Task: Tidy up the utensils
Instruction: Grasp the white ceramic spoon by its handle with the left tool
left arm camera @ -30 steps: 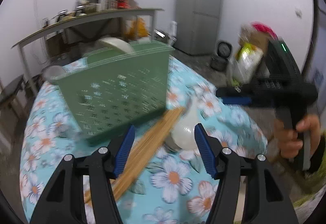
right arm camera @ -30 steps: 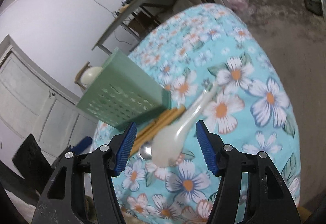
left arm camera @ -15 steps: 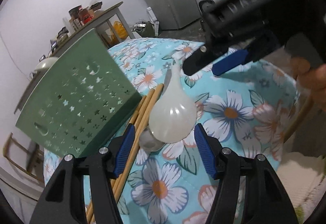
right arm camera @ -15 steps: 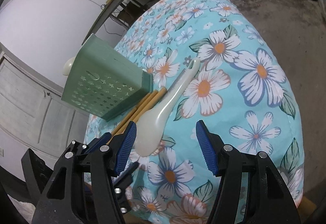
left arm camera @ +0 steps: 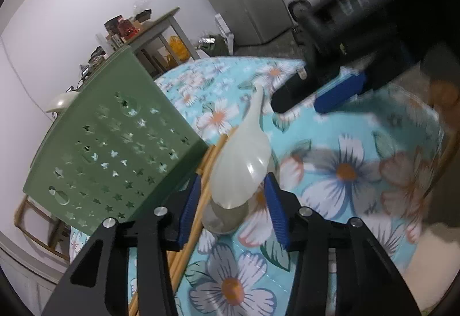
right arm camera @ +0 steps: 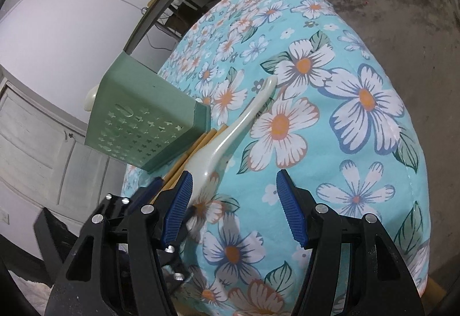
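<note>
Two handheld grippers over one round table (right arm camera: 373, 143) covered in turquoise cloth printed with white-and-orange flowers.

Item, far left: sage-green plastic utensil caddy (left arm camera: 115, 149), its wall pierced with star-shaped holes, standing on the cloth.

Item: bundle of pale wooden chopsticks (left arm camera: 201, 201), lying flat just beside the caddy's lower corner, running diagonally under the left tool.

Item: white ceramic soup spoon (left arm camera: 244, 166), bowl toward the camera, handle pointing away across the table. It lies against the chopsticks and over a metal spoon bowl (left arm camera: 224, 218), of which only a rounded part shows.

Item: left gripper (left arm camera: 233, 206), black frame with blue ribbed pads. Its jaws have just been closing and now stand narrow around the white spoon's bowl, the chopsticks also between them; the right-hand pad looks near the spoon, but actual contact cannot be told.

Item: right gripper (right arm camera: 233, 209), same make, jaws wide with only bare cloth between them, the white spoon's bowl beside its left pad. In the left wrist view its body is blurred, upper right.
</note>
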### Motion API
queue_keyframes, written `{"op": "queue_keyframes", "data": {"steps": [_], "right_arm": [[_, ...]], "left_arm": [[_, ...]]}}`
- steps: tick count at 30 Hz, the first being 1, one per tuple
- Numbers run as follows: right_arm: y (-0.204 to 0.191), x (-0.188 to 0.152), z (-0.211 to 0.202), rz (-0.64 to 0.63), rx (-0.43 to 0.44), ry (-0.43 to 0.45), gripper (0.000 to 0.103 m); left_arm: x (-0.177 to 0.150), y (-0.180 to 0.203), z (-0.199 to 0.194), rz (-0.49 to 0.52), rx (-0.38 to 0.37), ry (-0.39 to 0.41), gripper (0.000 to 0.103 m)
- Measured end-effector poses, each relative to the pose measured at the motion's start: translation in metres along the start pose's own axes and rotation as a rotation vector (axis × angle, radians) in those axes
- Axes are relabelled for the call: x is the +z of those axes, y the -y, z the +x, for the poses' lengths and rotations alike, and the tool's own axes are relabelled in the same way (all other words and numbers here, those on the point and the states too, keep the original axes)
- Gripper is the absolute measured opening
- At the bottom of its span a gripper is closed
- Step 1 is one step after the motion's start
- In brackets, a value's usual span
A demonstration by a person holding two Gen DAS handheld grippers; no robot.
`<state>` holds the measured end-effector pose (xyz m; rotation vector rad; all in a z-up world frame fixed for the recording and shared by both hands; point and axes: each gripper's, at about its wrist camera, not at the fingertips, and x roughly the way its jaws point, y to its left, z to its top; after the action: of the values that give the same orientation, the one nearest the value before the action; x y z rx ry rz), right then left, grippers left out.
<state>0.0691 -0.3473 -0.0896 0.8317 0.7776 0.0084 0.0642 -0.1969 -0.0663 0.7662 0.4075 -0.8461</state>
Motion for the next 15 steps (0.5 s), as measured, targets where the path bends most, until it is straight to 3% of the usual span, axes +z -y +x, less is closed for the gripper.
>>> {"op": "queue_keyframes", "data": {"steps": [5,15], "right_arm": [[0.001,0.001,0.001,0.005,0.004,0.002,0.059],[0.001,0.001,0.001,0.001,0.001,0.006,0.059]], "left_arm": [[0.008,-0.013,-0.004,-0.065,-0.008,0.033,0.029],[0.008,-0.018,0.021,-0.098,-0.031,-0.021,0.015]]}}
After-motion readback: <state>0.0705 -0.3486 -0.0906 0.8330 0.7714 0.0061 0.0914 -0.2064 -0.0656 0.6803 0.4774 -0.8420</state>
